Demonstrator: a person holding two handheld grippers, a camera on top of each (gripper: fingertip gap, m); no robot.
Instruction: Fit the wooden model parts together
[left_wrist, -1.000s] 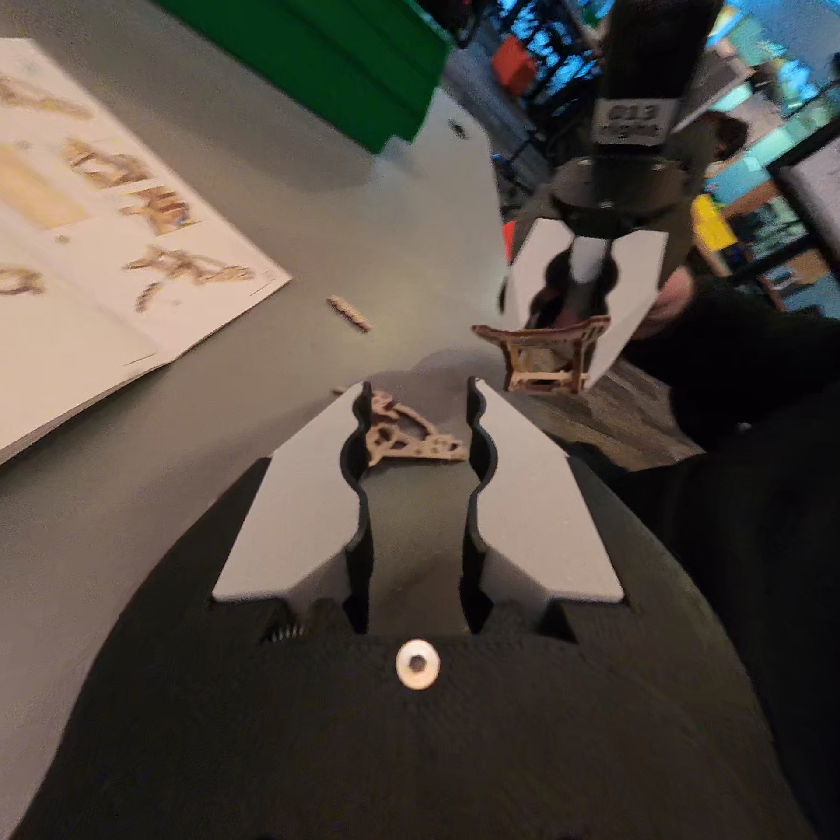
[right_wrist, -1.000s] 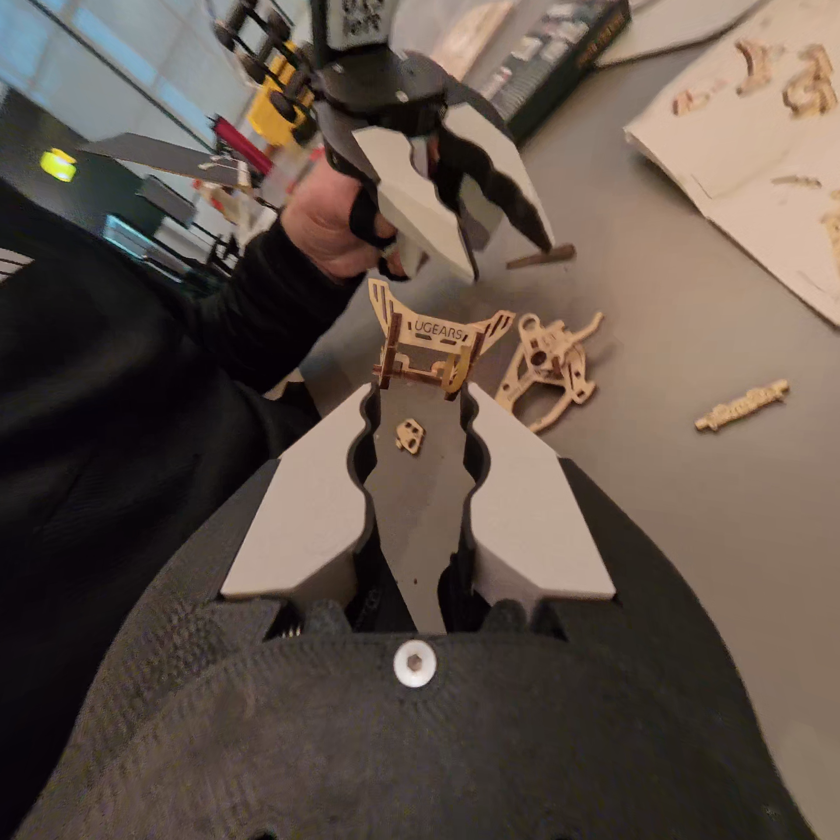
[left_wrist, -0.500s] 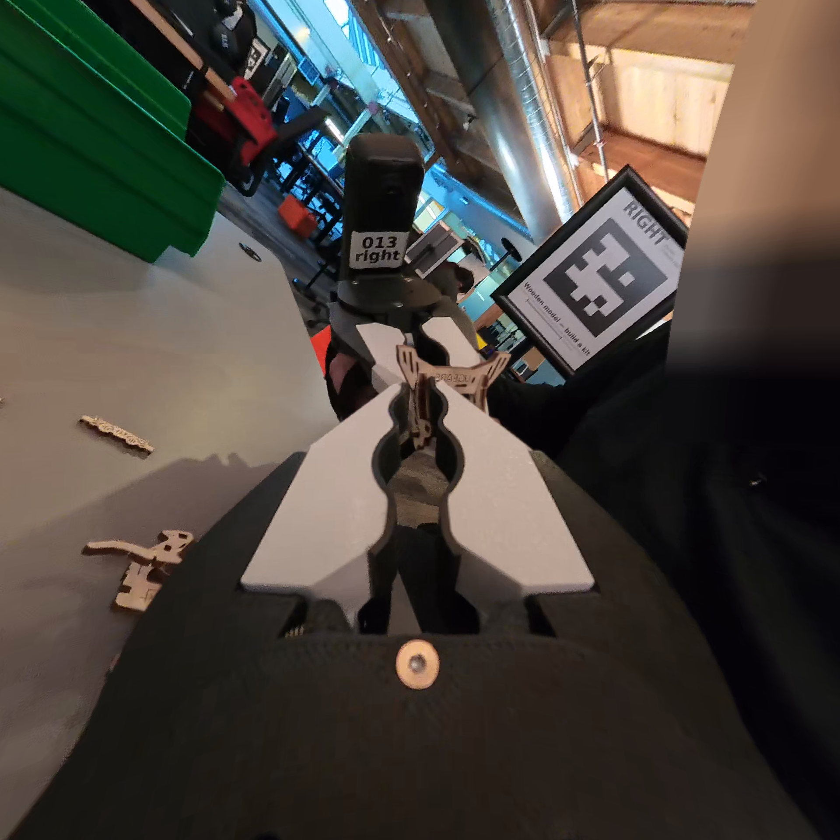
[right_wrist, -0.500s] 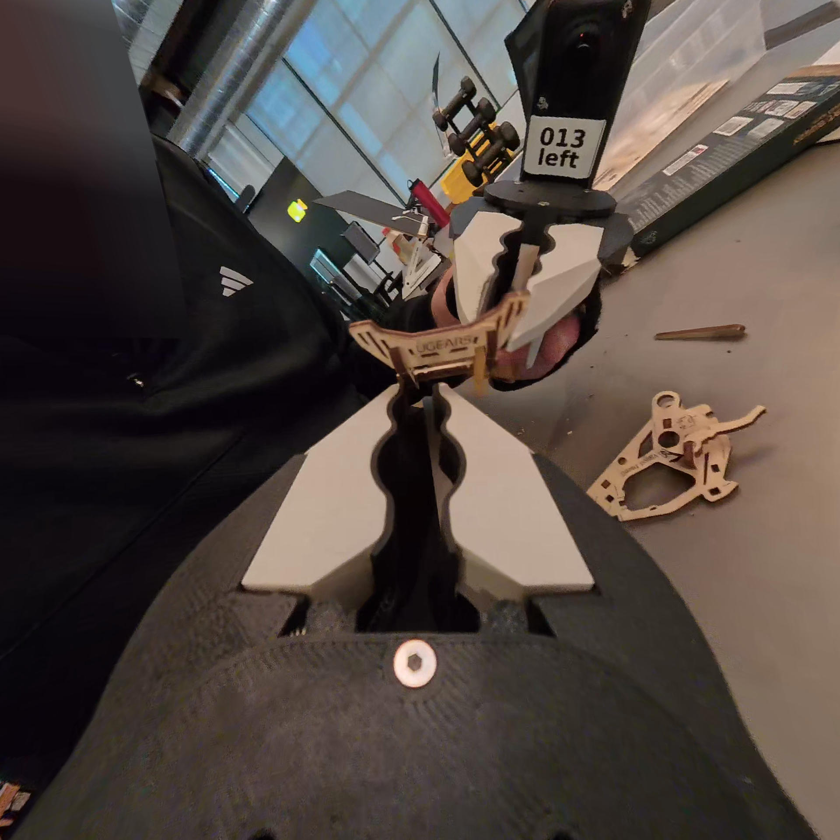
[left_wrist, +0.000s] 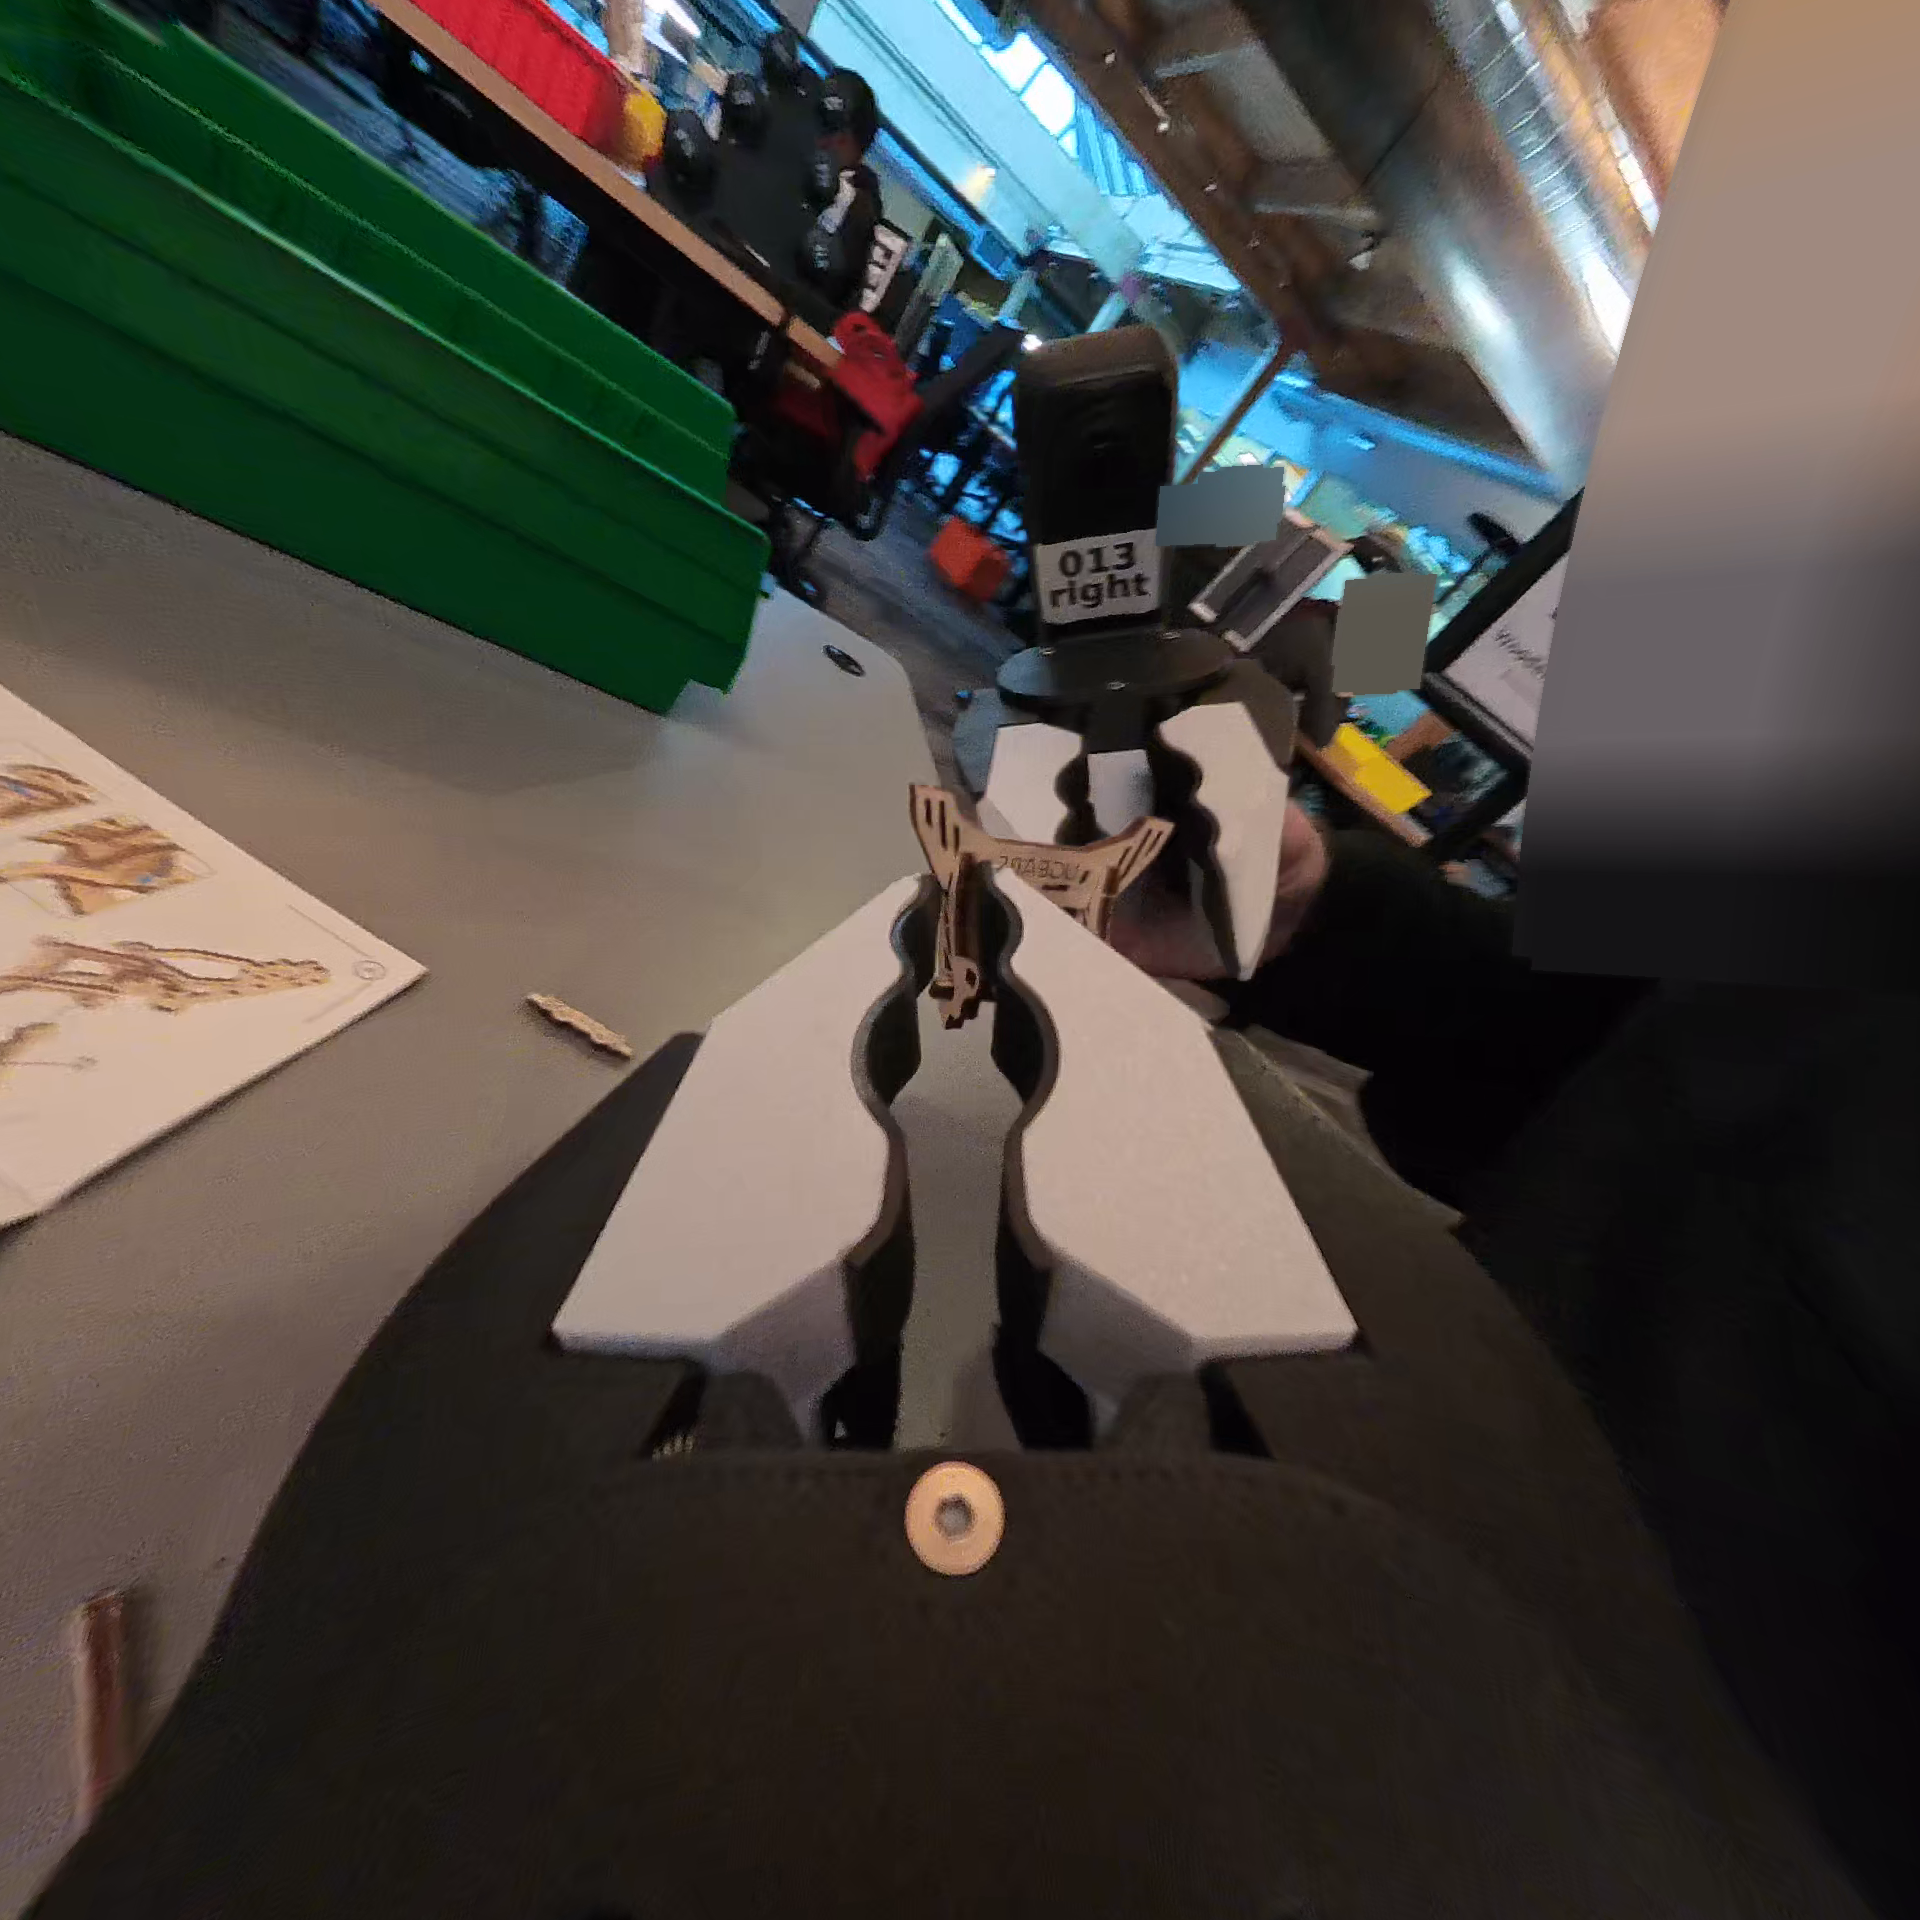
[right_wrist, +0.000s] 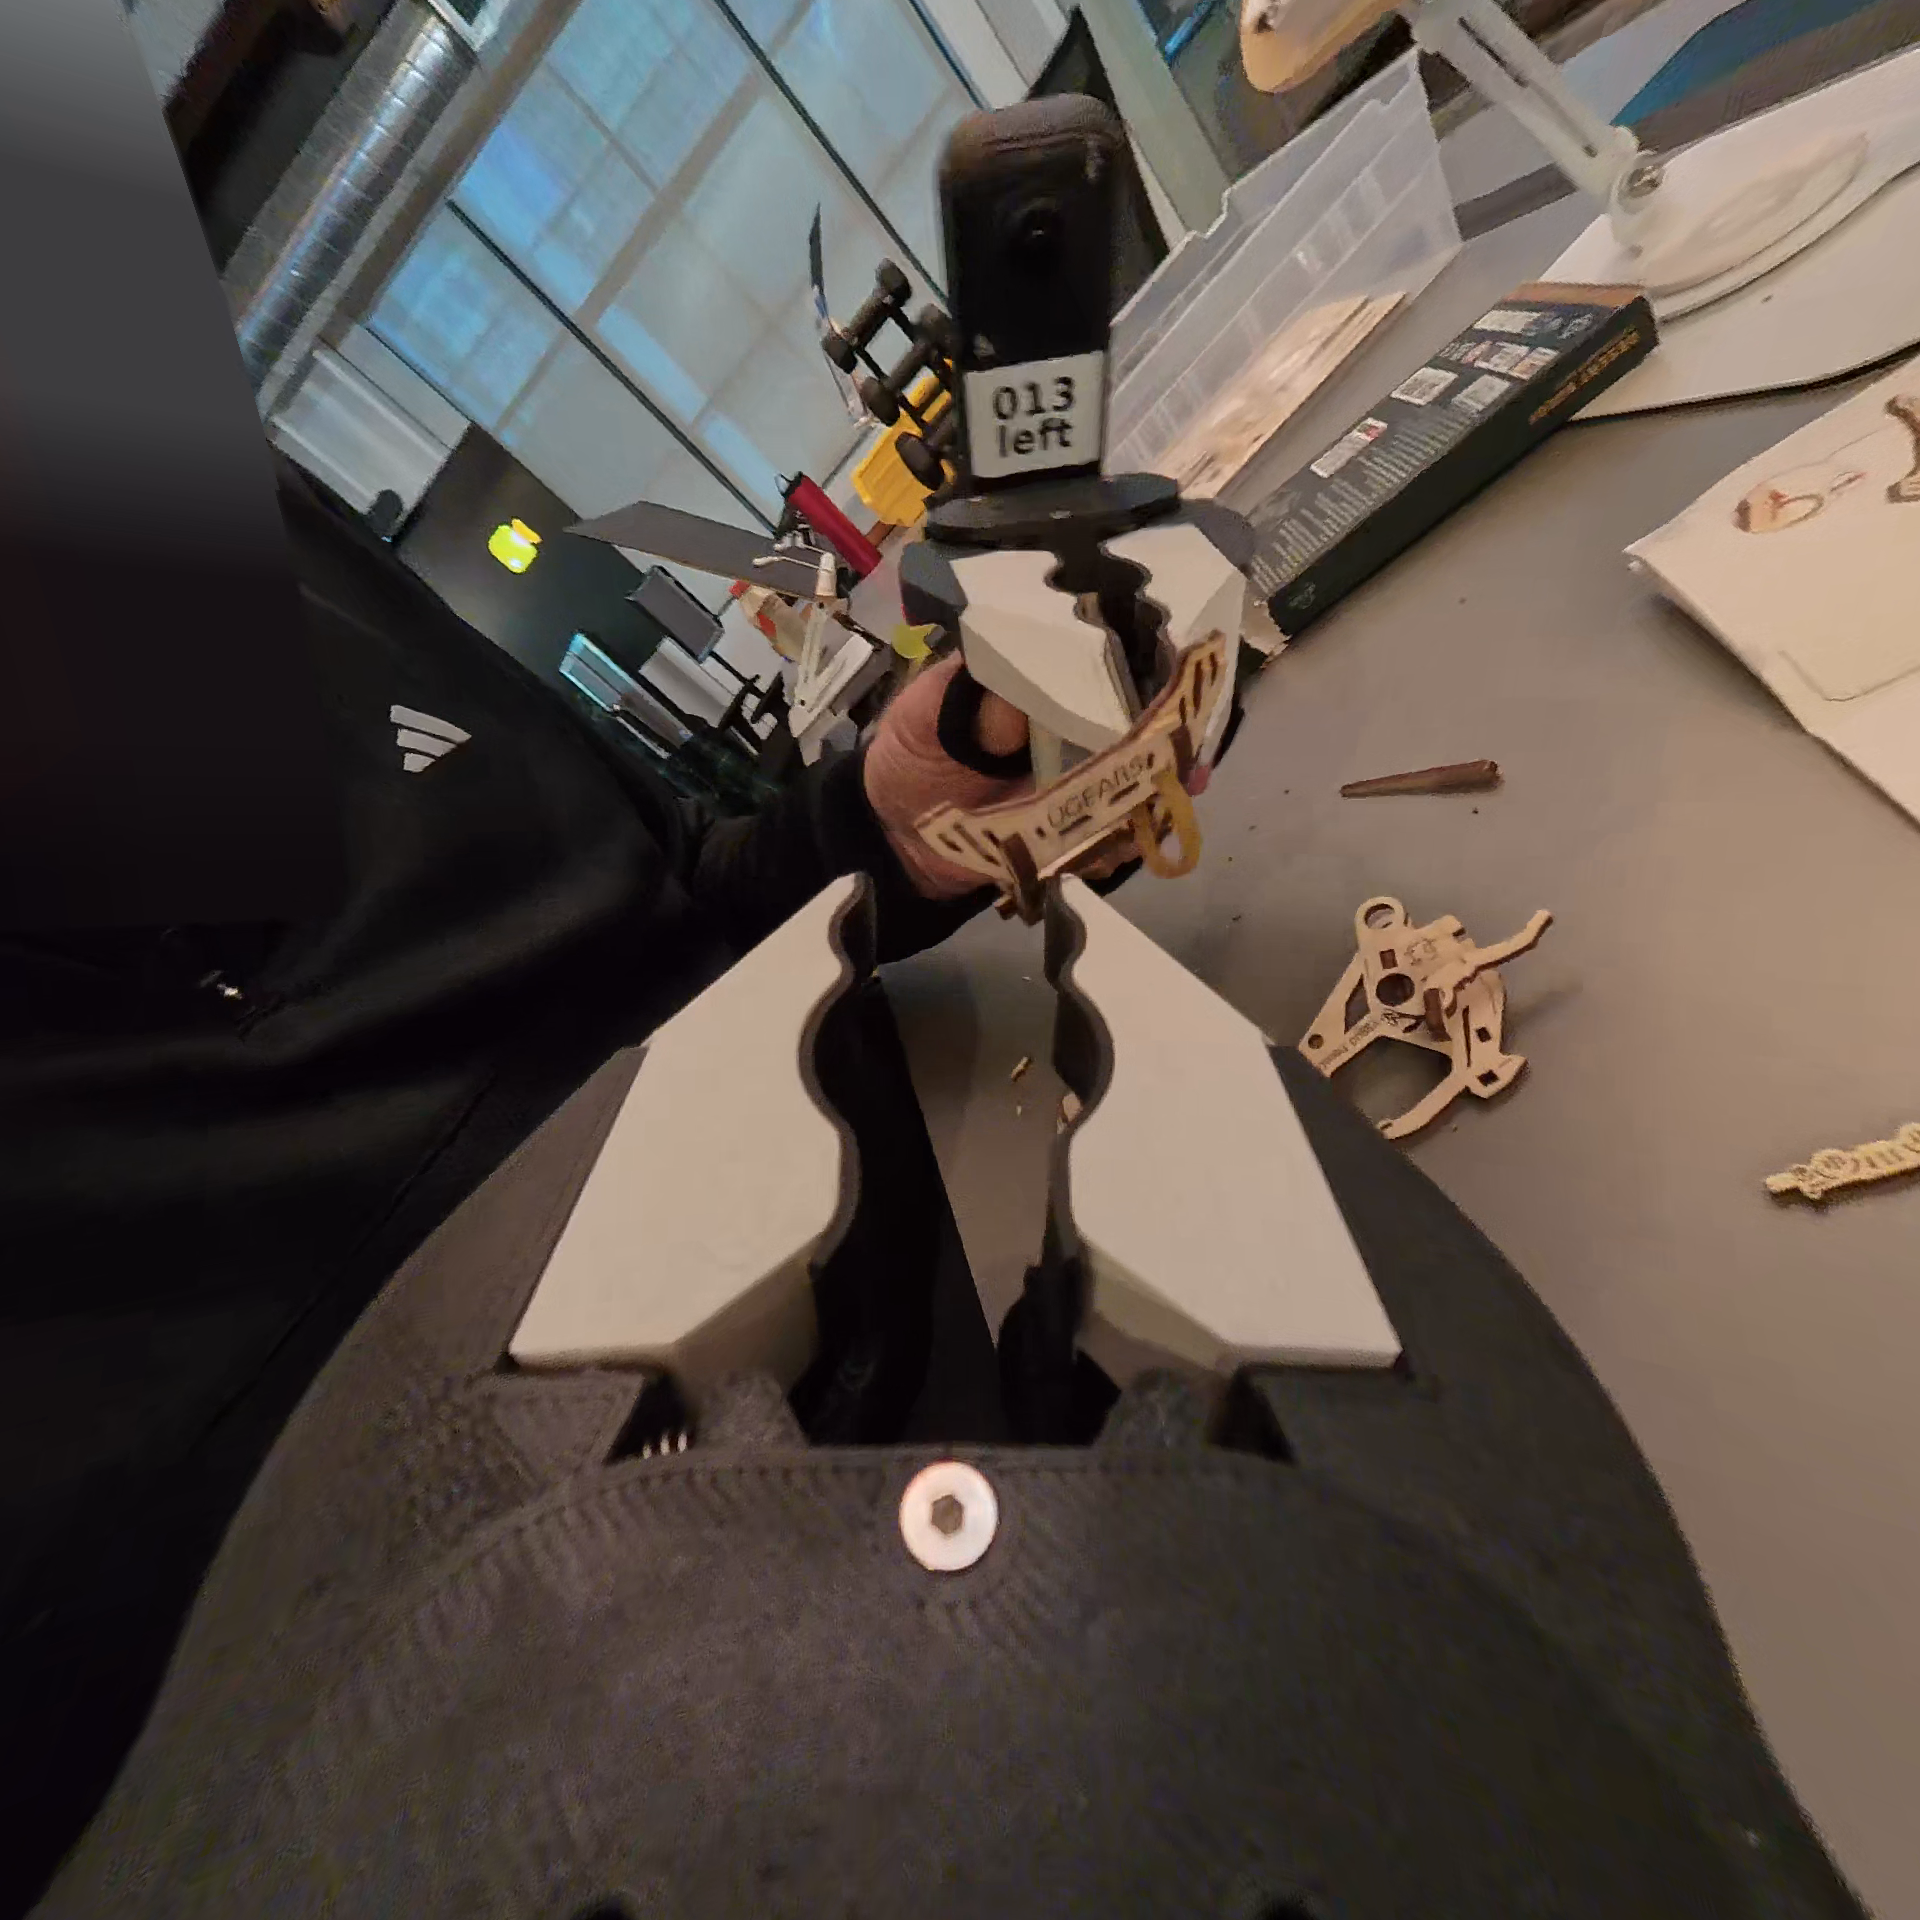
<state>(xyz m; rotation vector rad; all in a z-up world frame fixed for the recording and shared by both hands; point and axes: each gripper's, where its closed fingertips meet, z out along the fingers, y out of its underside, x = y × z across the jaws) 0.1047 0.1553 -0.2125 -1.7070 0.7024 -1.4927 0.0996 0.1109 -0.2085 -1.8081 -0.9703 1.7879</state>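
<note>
while both tools meet over the desk (right_wrist: 1558, 727):
left hand-held gripper (left_wrist: 956, 904): nearly closed, pinching the upright end plate of the wooden frame (left_wrist: 1023, 868), held in the air.
right hand-held gripper (right_wrist: 961, 914): fingers apart, frame's lower edge at one fingertip; no grip evident.
second wooden part (right_wrist: 1418, 1013): flat on desk, well apart from frame.
small carved strip (left_wrist: 579, 1023): loose on desk.
step: judged a hand-over. keep the left pinch firm, draw right tool straight back, avoid twisting thin tabs.

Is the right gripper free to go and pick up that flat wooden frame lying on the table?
Probably yes. The right gripper is open and empty; the left gripper holds the wooden assembly. The flat frame lies uncovered on the table, nothing between.
</note>
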